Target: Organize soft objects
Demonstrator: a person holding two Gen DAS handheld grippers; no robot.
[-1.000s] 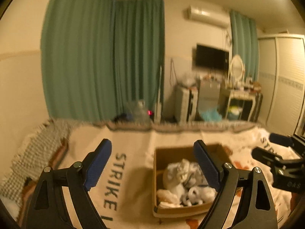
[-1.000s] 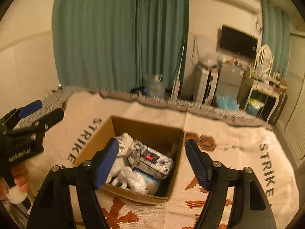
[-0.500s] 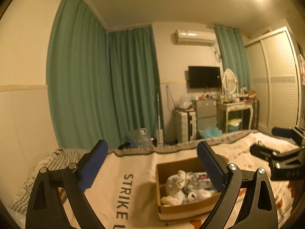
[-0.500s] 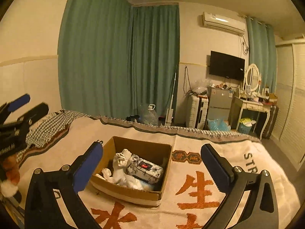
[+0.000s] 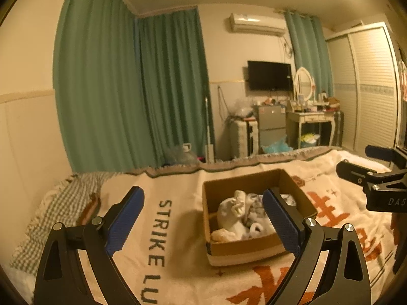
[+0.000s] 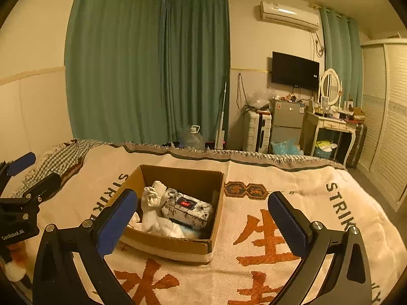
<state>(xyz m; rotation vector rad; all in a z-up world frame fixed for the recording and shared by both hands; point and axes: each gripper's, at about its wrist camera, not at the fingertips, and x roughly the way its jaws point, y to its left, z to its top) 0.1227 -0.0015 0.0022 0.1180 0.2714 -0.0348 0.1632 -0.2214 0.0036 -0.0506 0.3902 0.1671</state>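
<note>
A brown cardboard box [image 5: 244,250] [image 6: 178,247] stands on a cream blanket on the bed. It holds white soft items [image 5: 230,209] [image 6: 155,218] and a flower-patterned tissue pack [image 6: 187,208]. My left gripper [image 5: 203,218] is open and empty, held back from the box on its left side. My right gripper [image 6: 202,221] is open and empty, held back from the box on its right side. Each gripper shows at the edge of the other's view: the right one [image 5: 376,175], the left one [image 6: 20,180].
The blanket [image 6: 292,203] with orange characters and "STRIKE" lettering covers the bed. A checked cloth [image 5: 58,203] lies at the far left corner. Beyond the bed foot stand green curtains [image 6: 152,71], a water jug [image 6: 192,137], a suitcase, a small fridge and a dressing table [image 6: 330,124].
Both grippers have pulled back and up from the box and tilted toward level, so the box looks smaller and more of the room shows. Both stay open.
</note>
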